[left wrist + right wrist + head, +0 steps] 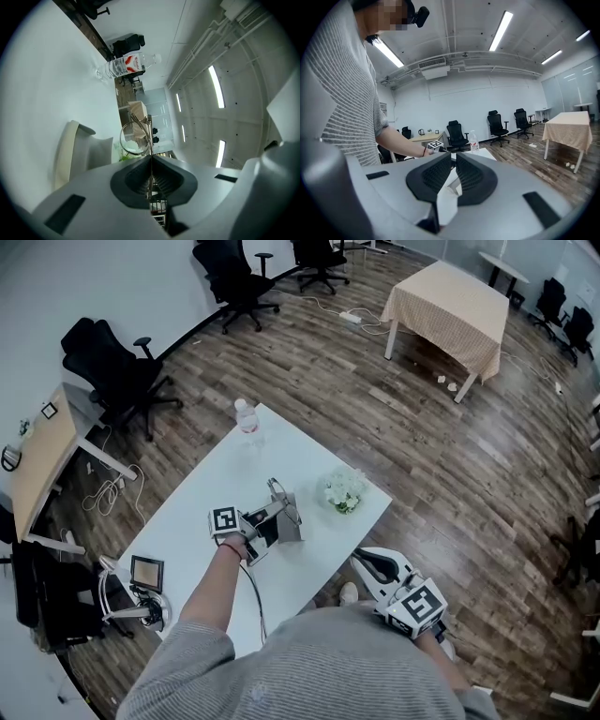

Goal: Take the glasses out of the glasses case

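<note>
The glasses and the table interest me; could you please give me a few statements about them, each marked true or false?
1. The left gripper is shut on the glasses. True.
2. The glasses case is closed. False: it is open.
3. The water bottle stands at the far end of the table. True.
4. The right gripper holds the flowers. False: it holds nothing, and the flowers sit on the table.
</note>
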`<state>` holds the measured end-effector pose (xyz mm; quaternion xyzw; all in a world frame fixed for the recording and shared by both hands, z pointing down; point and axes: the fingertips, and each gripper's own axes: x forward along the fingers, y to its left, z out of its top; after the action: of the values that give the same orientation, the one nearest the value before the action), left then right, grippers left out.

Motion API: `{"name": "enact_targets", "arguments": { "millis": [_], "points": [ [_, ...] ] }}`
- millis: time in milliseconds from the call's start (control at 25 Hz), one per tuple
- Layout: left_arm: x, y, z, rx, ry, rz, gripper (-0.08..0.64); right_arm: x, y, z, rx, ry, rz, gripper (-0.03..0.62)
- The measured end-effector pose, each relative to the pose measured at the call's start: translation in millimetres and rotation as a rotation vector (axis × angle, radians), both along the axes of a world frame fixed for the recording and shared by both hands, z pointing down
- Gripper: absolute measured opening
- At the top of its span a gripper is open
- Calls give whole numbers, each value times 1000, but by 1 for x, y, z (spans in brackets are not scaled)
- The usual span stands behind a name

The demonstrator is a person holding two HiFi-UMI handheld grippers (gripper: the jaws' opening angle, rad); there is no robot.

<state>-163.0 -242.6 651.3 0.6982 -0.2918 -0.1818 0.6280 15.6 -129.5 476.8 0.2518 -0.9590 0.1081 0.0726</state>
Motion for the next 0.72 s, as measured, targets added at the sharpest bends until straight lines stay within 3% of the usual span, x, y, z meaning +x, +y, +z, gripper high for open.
{"name": "enact_targets", "arguments": {
  "millis": [160, 280, 400, 720],
  "points": [
    [10, 3, -23, 59, 58, 7, 20, -6, 4, 0, -4, 12, -34, 23],
    [2, 5, -8, 29, 22, -1, 20, -8, 5, 0, -7, 17, -43, 23],
    [5, 6, -17, 51, 41, -9, 18, -9, 7, 1, -2, 21, -46, 23],
    [24, 17, -68, 147, 162, -43, 20, -4, 11, 2, 5, 28, -41, 23]
  ]
}}
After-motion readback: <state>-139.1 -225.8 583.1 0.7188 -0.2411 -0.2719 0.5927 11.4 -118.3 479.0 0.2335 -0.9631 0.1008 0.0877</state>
